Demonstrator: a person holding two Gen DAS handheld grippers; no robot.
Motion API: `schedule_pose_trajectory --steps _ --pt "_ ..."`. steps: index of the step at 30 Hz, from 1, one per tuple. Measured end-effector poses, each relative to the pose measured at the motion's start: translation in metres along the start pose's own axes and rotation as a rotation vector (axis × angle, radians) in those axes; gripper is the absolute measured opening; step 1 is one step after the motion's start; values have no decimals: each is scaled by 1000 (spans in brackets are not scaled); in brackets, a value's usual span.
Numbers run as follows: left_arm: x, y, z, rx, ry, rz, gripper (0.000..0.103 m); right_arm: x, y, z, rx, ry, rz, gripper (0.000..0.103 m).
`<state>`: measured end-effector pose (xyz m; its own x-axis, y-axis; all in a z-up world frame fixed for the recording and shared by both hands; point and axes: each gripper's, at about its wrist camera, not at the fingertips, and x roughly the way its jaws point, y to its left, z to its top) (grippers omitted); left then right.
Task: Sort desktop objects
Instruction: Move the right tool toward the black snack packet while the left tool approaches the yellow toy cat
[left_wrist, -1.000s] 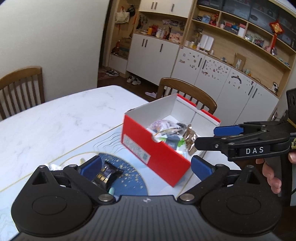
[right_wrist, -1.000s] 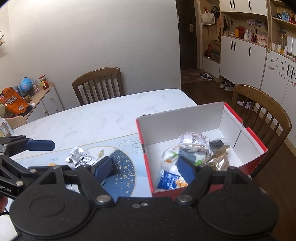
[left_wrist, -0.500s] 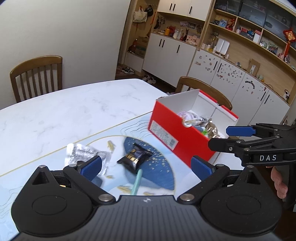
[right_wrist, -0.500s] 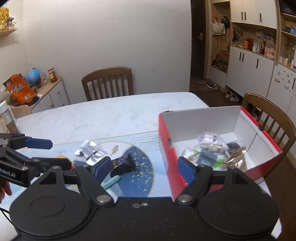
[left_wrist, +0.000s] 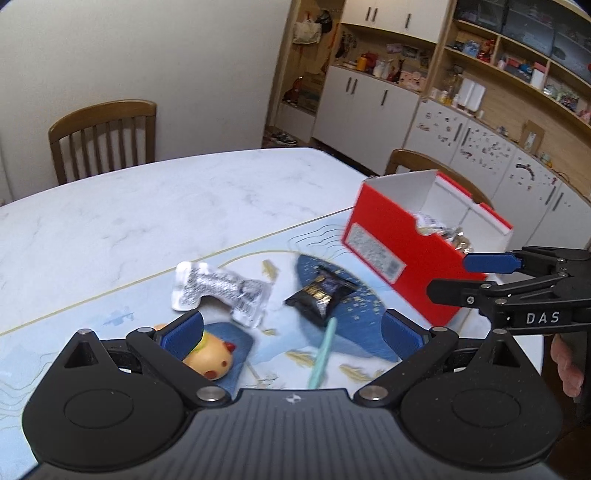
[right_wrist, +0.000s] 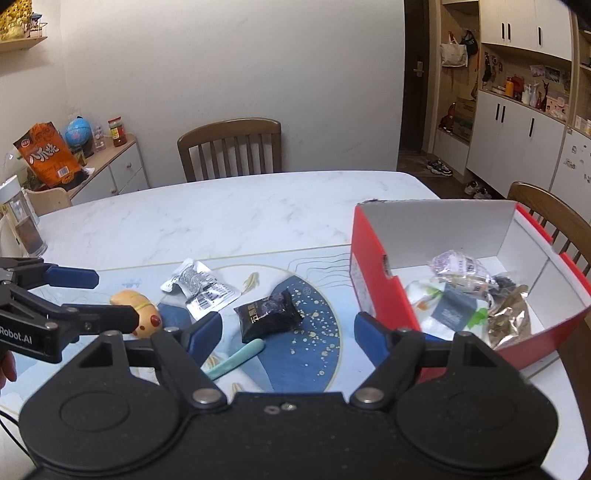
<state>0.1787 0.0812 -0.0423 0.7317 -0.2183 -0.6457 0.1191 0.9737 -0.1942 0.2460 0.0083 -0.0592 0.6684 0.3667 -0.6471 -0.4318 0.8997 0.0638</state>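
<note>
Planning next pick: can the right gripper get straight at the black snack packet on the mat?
Probably yes. The right gripper is open and empty, and the black snack packet lies flat just ahead of it, apart from the silver packet; only the teal stick crowds its near edge.

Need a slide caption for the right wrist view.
Open right claw above black packet, red box alongside.

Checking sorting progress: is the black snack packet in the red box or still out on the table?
Out. The black packet lies on the blue mat, left of the red box, untouched by either gripper.

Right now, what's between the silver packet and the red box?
The black packet lies between the silver packet and the red box, shown in both views.
</note>
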Motion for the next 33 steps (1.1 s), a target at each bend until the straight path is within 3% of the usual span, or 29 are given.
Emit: schedule_pose_trajectory --steps 16,33 --pt "30 43 -22 -16 -32 148 103 67 7 -6 -88 31 45 81" --pt "67 57 -41 10 18 206 103 130 17 -8 -193 97 62 82"
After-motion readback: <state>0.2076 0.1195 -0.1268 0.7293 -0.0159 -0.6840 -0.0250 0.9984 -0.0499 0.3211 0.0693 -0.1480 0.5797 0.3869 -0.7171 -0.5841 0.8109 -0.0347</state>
